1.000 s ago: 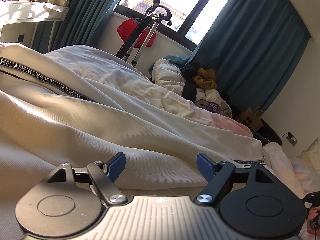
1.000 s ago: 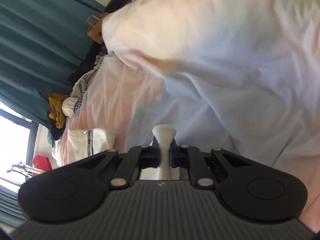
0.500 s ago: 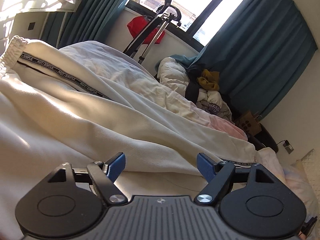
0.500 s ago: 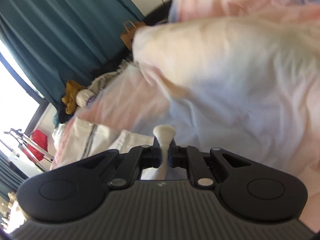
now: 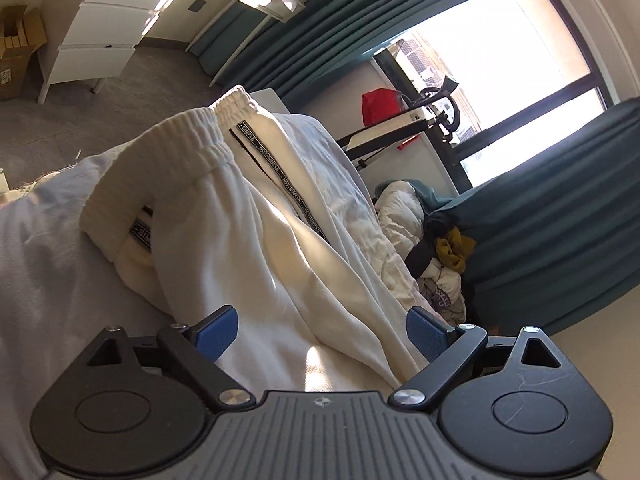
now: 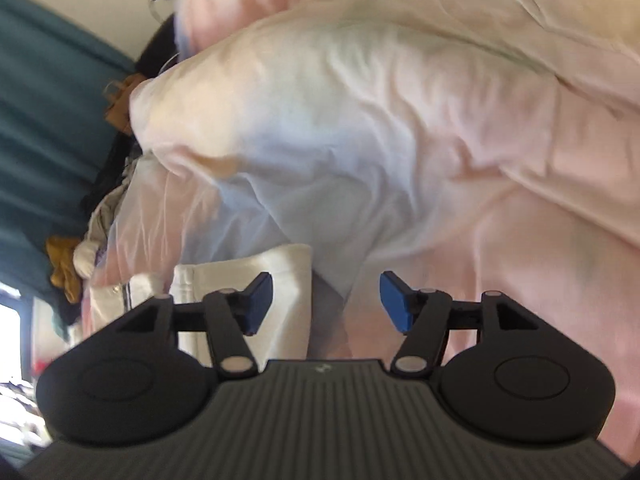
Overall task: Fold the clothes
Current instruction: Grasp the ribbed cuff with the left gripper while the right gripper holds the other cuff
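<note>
Left hand-held gripper point(image 5: 322, 330) is spreading its jaws wide, nothing pinched, the cream trousers point(image 5: 248, 248) lying on the bed point(image 5: 36, 280) right in front, waistband at the far end. Right hand-held gripper point(image 6: 326, 298) is opening too, pads clear of cloth, over a cream fold point(image 6: 276, 276) and the pink duvet point(image 6: 400, 128).

Blurred bedding, cropped trousers

The right wrist view is motion-smeared, bedding point(image 6: 360, 128) soft throughout; the cream trousers point(image 5: 248, 248) run beneath the gripper body at lower centre, their legs hidden.
</note>
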`<move>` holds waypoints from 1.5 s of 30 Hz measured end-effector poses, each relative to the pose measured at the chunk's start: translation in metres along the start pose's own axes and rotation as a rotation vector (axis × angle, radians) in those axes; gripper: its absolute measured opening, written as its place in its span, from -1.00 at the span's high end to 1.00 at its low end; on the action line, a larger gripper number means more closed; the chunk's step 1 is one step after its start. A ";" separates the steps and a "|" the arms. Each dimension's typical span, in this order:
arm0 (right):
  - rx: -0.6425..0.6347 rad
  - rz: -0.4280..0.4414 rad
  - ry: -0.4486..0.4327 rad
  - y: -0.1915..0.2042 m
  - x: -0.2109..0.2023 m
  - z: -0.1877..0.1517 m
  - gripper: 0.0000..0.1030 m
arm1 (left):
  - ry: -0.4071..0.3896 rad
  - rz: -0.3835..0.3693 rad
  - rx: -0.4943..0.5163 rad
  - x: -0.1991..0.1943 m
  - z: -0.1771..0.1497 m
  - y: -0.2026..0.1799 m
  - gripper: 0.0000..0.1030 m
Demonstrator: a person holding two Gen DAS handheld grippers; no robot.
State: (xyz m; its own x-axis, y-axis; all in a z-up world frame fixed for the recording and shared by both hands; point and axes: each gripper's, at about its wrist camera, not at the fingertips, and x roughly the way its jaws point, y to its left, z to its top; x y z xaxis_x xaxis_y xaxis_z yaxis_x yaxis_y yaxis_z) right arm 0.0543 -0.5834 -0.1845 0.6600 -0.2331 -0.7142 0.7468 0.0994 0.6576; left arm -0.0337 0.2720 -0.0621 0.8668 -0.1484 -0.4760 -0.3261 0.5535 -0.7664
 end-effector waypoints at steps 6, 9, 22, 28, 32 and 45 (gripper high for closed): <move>0.109 0.073 0.054 -0.013 -0.004 -0.048 -0.21 | -0.047 0.090 -0.064 -0.008 0.007 0.022 -0.96; 0.116 0.082 0.082 -0.016 0.005 -0.070 -0.21 | -0.078 0.153 -0.111 -0.004 0.011 0.038 -0.95; -0.006 0.268 0.004 -0.010 0.048 -0.052 -0.21 | -0.086 0.028 -0.320 0.047 0.023 0.086 -0.38; -0.053 0.259 -0.093 -0.002 0.052 -0.045 0.84 | -0.116 0.049 -0.314 0.053 0.019 0.087 0.55; -0.048 0.261 -0.125 -0.006 0.041 -0.040 0.89 | -0.161 0.014 -0.306 0.039 0.017 0.083 0.83; -0.186 0.372 -0.117 0.090 -0.014 -0.005 0.90 | -0.174 -0.063 -0.289 -0.015 0.043 0.055 0.84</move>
State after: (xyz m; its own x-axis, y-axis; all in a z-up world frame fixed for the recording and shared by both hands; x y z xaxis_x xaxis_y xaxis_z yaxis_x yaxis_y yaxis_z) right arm 0.1127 -0.5661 -0.1167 0.8812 -0.2558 -0.3975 0.4690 0.3675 0.8031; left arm -0.0484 0.3395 -0.0785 0.9318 -0.0188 -0.3624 -0.3420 0.2887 -0.8943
